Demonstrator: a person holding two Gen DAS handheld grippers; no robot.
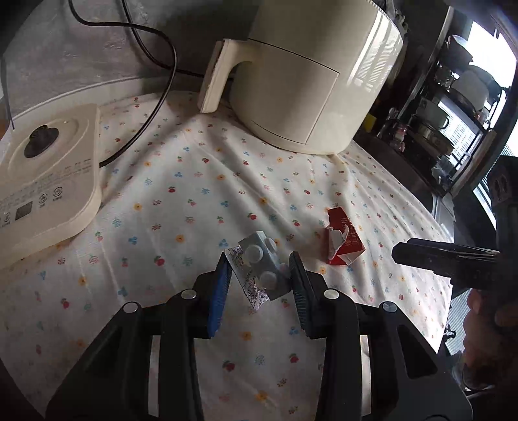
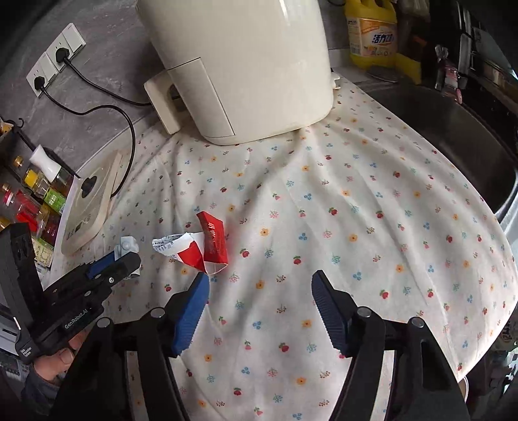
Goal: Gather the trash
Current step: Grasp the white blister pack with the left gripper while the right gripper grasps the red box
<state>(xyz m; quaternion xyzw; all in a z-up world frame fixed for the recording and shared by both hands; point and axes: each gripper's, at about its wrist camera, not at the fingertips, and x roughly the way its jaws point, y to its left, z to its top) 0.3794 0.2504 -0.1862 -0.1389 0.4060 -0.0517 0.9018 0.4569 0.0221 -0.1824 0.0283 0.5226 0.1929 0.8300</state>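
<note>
A silver pill blister pack lies on the floral cloth between the fingers of my left gripper. The jaws stand open on either side of it, not clamped. A torn red and white paper carton lies on the cloth to its right; it also shows in the right wrist view. My right gripper is open and empty, just short of the carton and to its right. The left gripper and the blister pack also show at the left of the right wrist view.
A cream air fryer stands at the back on the floral cloth. A cream kettle base with a black cord sits at the left. A dark sink lies to the right, a yellow detergent bottle behind, spice bottles far left.
</note>
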